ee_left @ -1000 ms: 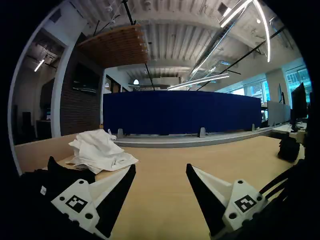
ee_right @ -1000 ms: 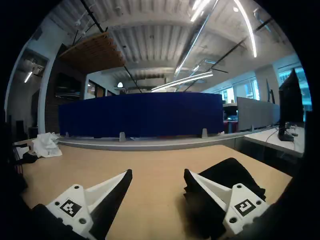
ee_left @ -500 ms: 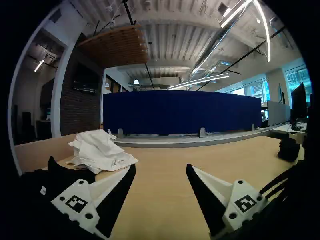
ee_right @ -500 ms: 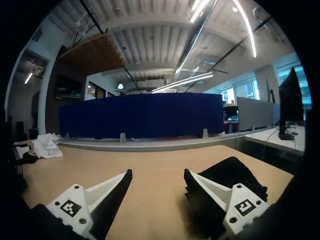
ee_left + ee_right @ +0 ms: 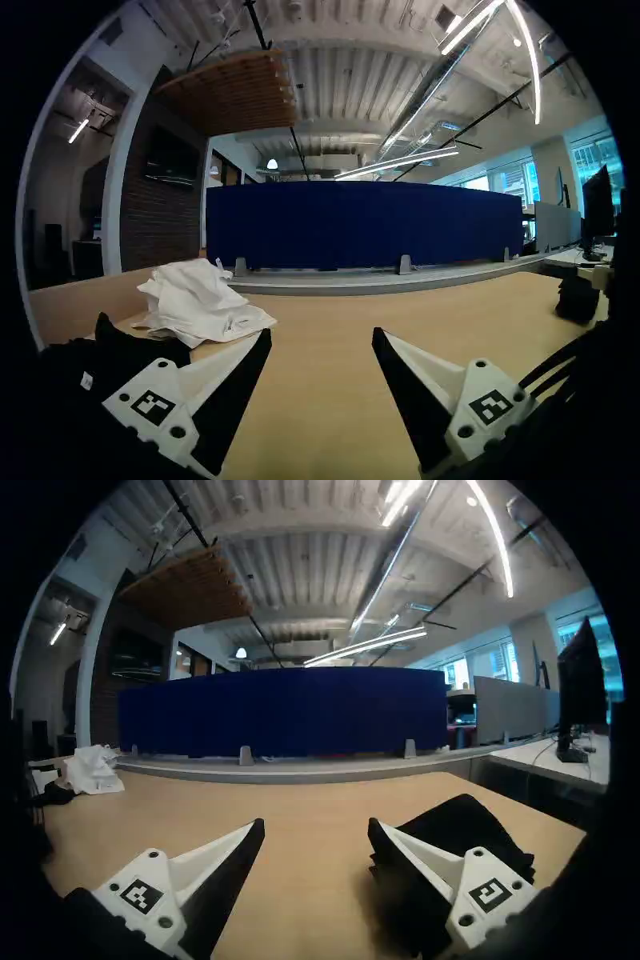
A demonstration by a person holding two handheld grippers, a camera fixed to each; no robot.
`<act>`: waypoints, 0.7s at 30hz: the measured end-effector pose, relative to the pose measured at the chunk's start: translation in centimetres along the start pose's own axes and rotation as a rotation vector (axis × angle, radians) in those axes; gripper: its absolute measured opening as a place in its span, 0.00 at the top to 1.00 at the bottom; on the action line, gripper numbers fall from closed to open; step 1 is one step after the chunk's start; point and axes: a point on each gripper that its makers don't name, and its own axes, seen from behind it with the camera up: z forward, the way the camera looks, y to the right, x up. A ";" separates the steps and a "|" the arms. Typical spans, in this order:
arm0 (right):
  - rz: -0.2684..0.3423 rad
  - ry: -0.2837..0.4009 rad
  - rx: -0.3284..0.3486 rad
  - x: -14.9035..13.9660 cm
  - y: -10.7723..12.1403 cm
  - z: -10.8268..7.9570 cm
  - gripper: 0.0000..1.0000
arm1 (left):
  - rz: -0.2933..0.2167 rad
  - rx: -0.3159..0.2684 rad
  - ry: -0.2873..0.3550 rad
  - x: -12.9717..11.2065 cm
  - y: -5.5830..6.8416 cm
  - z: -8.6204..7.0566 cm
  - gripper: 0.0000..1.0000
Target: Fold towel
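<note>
In the left gripper view, the left gripper (image 5: 321,332) sits low over a pale wooden table (image 5: 336,320) with its two white-and-black fingers spread wide apart and nothing between them. A crumpled white towel (image 5: 200,302) lies in a loose heap on the table just beyond the tip of the finger at the left of this view, apart from it. Some dark fabric (image 5: 120,342) shows beside and partly behind that same finger; whether it touches the finger cannot be told from this angle. A small dark bundle (image 5: 578,298) rests near the table's far right edge, and a long blue partition (image 5: 360,224) closes off the back of the desk. In the right gripper view, the right gripper (image 5: 315,824) is likewise low over the table, its fingers parted widely and holding nothing. A black cloth (image 5: 472,832), seemingly folded, lies on the table directly behind the finger at the right of this view, partly hidden by it. The white towel appears here small and far off at the left end of the table, well apart from this gripper. A monitor (image 5: 580,688) stands on a neighbouring desk at the right.
</note>
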 end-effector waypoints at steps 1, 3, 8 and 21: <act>-0.003 0.002 0.001 0.0 0.0 -0.1 0.00 | 0.000 0.000 0.000 0.0 0.0 0.0 0.07; -0.008 0.004 0.002 0.1 -0.1 -0.2 0.00 | 0.000 0.000 0.000 0.0 0.0 0.0 0.07; -0.022 0.012 0.008 0.2 -0.3 -0.3 0.00 | 0.000 0.000 0.000 0.0 0.0 0.0 0.07; -0.030 0.017 0.014 0.0 -0.5 -0.5 0.00 | 0.000 0.000 0.000 0.0 0.0 0.0 0.07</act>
